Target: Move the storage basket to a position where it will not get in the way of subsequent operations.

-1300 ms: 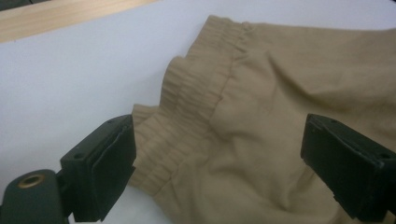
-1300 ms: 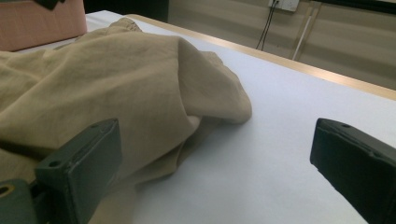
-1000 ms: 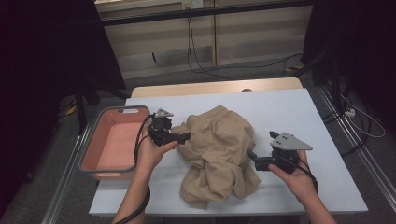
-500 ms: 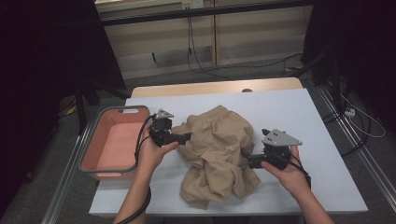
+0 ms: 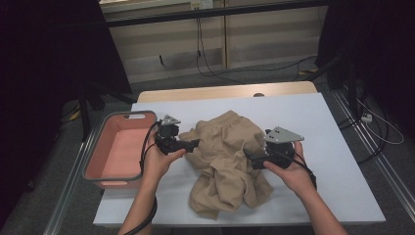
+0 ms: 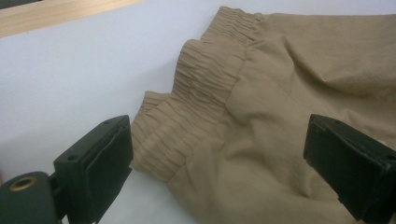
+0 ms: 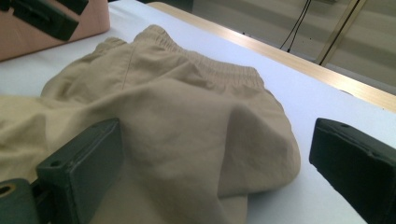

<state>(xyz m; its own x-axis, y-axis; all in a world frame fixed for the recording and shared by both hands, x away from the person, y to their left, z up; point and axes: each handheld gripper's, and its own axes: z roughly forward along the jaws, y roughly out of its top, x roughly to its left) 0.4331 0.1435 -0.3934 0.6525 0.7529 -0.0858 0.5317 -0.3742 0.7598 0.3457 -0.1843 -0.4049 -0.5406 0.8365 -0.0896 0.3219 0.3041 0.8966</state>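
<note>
Both tongs, left (image 6: 219, 163) and right (image 7: 215, 168), gape wide around crumpled tan cloth (image 5: 227, 161).

At the left of the frame we see a pink bin (image 5: 115, 155) with a grey rim at the edge of the white table (image 5: 313, 127). Along the table's far side, at mid-frame, runs a wooden strip (image 5: 220, 93). Cables (image 5: 205, 54) trail over the floor (image 5: 274, 73) in the upper middle.

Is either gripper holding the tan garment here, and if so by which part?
Nothing is held. The left gripper is open around the elastic waistband of the tan garment; the right gripper is open over a fold at its side.
</note>
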